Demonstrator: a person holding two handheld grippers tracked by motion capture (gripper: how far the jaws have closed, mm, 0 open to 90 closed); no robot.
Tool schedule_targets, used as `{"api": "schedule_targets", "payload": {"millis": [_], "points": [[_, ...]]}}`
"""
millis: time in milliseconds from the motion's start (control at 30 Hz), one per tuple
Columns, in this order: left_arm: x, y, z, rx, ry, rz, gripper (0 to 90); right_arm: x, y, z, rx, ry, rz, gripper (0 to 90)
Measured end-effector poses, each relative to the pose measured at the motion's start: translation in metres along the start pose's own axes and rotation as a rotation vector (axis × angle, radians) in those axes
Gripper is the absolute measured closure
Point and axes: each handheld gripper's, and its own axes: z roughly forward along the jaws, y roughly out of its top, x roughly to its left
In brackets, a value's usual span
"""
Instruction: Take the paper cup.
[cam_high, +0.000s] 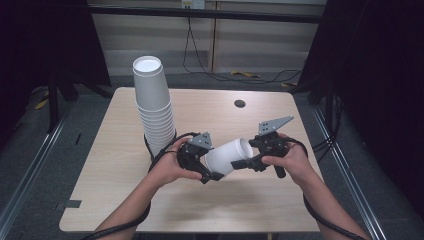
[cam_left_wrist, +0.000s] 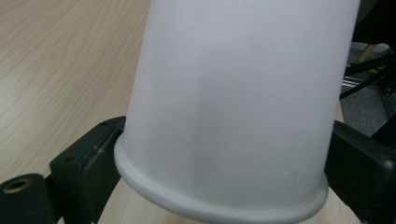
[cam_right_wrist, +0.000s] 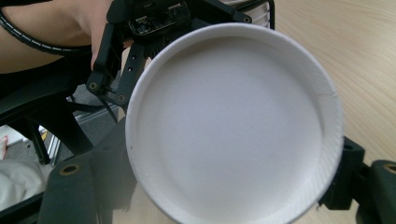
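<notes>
Lying on its side just above the desk (cam_high: 260, 200), the cup (cam_high: 227, 157) is carried between the two grippers, toward the 6 o'clock edge of the desk and slightly right of its middle. Its rolled rim is turned toward 8 o'clock and its base toward 2 o'clock.

The base end is clasped by the right gripper (cam_high: 246, 154), which comes in from 3 o'clock; in the right gripper view its fingers are seen pressed against opposite sides of the cup wall. The rim end is flanked by the left gripper (cam_high: 212, 175) from 8 o'clock. In the left gripper view its fingers sit right against the rim, but whether they are pressing or merely standing beside it cannot be told.

A stack (cam_high: 155, 110) of like cups, set upside down, stands on the desk at 10 o'clock from the held cup, just behind the left hand (cam_high: 167, 167).

The step in hand is judged to be a hand-over of a single cup between the grippers. For the next move, the left fingers would need to be drawn clear of the rim without dragging it, while a light grasp is kept by the right so that the thin wall is not crushed.
</notes>
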Motion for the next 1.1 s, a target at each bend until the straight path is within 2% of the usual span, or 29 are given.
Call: {"api": "schedule_targets", "payload": {"millis": [300,400,533,600,700,733,800,900,933,1100], "points": [[-0.002,0.003,-0.006,0.015,0.011,0.012,16.1,0.0,0.001,-0.001,0.001,0.009,0.0,24.0],[-0.003,0.005,-0.007,0.04,0.018,0.025,17.3,0.0,0.001,-0.001,0.006,0.012,-0.003,23.9],[-0.005,0.007,-0.007,0.062,0.025,0.022,17.7,0.001,0.002,0.0,0.037,0.009,-0.021,23.3],[-0.005,0.008,-0.007,0.091,0.031,0.025,17.8,0.001,0.002,0.0,0.047,0.006,-0.036,23.2],[-0.006,0.009,-0.008,0.112,0.031,0.036,17.8,0.001,0.003,0.001,0.079,-0.005,-0.052,19.3],[-0.007,0.01,-0.008,0.112,0.031,0.025,17.8,0.001,0.003,0.001,0.088,-0.011,-0.059,18.8],[-0.007,0.01,-0.009,0.124,0.044,0.035,17.8,0.001,0.003,0.001,0.105,-0.011,-0.067,18.9],[-0.006,0.011,-0.01,0.13,0.046,0.026,17.8,0.002,0.004,0.002,0.14,-0.022,-0.09,18.9],[-0.006,0.011,-0.01,0.146,0.046,0.043,17.8,0.002,0.004,0.002,0.148,-0.024,-0.1,18.9],[-0.007,0.013,-0.011,0.154,0.054,0.037,17.7,0.002,0.005,0.001,0.195,-0.031,-0.131,18.9]]}}
